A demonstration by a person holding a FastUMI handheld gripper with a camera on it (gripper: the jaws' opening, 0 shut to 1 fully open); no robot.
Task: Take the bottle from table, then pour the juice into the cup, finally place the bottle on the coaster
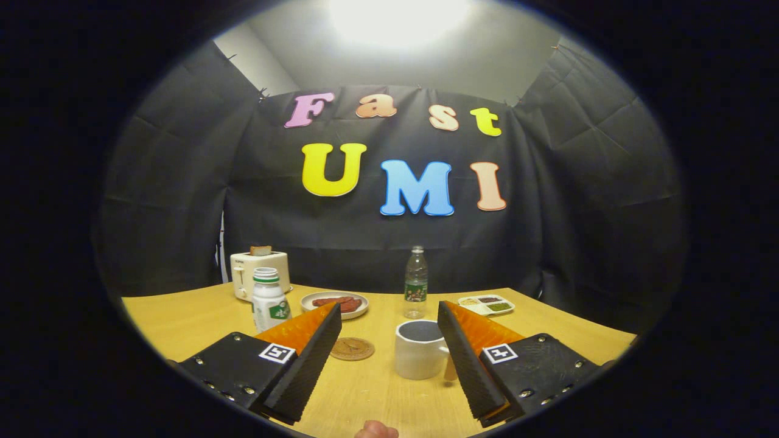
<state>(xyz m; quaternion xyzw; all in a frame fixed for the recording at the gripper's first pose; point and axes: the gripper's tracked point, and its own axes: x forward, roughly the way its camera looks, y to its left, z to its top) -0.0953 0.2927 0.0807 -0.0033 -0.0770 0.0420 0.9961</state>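
Note:
My gripper (pixel 389 310) is open above the near part of the wooden table (pixel 182 322), with nothing between its fingers. A white mug (pixel 419 351) stands between the fingers, close to the right one, its handle behind that finger. A round brown coaster (pixel 352 348) lies flat beside the left finger, to the left of the mug. A white bottle with a green cap (pixel 268 299) stands upright beyond the left finger, partly hidden by it. A clear bottle with a green label (pixel 415 283) stands upright beyond the mug, further back on the table.
A white toaster (pixel 258 272) with a slice in it stands at the back left. A plate of food (pixel 336 303) lies behind the coaster, and a small divided sauce tray (pixel 487 304) at the back right. A person's fingertip (pixel 376 431) shows below the fingers.

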